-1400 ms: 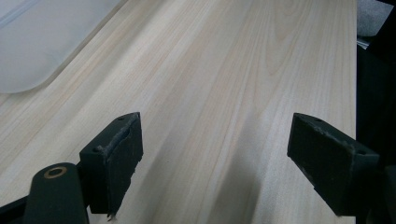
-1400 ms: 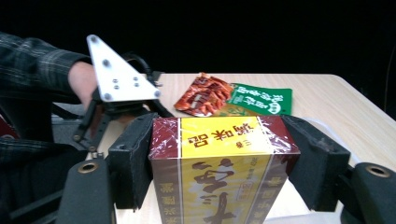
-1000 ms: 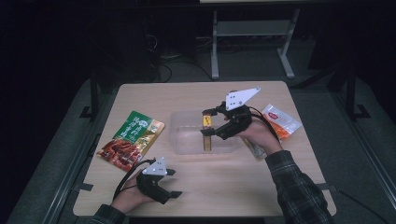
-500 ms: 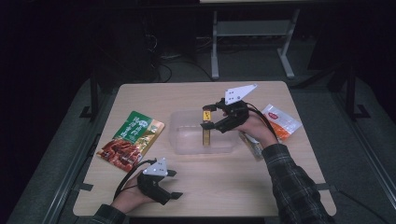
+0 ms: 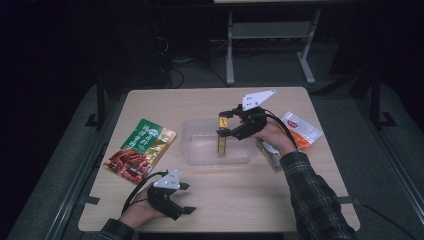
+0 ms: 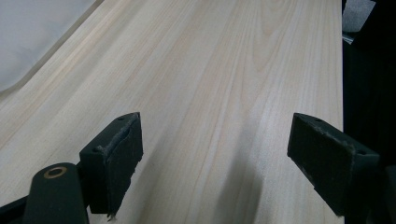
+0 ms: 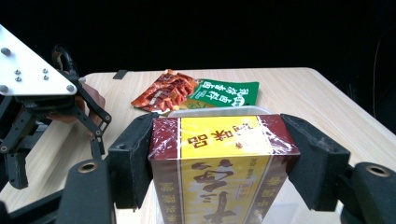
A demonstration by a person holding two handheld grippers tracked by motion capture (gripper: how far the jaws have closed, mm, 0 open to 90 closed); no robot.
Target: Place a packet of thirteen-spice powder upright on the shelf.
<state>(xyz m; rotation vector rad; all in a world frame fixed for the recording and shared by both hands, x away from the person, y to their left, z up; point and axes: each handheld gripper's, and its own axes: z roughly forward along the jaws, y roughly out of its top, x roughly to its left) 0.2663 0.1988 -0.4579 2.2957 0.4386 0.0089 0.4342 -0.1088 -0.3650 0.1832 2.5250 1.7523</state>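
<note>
The maroon and yellow rectangular box wrapped in clear film [image 7: 224, 163] stands on end between the jaws of the right gripper [image 7: 224, 161], whose black pads press on its two narrow maroon sides. In the high view the same box [image 5: 221, 139] hangs upright inside the clear plastic tub [image 5: 200, 152] at the middle of the table, its lower end low in the tub; whether it already touches the bottom cannot be told.

The box looks stiff and fairly light, a carton with flat faces and square edges that should keep its shape under the pads. The glossy film is the weak point: it is likely slippery and could let the box slide or twist if the grip loosens, so the present hold, pads flat on opposite narrow sides near the upper end, seems the sound one.

The right gripper [image 5: 231, 126] reaches in over the tub's right wall from the right hand. Left of the tub lies a green and red printed food pouch [image 5: 141, 149]; at the right edge lies a white and orange sachet [image 5: 301, 130], apart from the tub.

Near the front edge the left gripper [image 5: 186, 199] rests in the left hand on the pale wooden table [image 6: 224, 70], jaws wide apart with nothing between them
</note>
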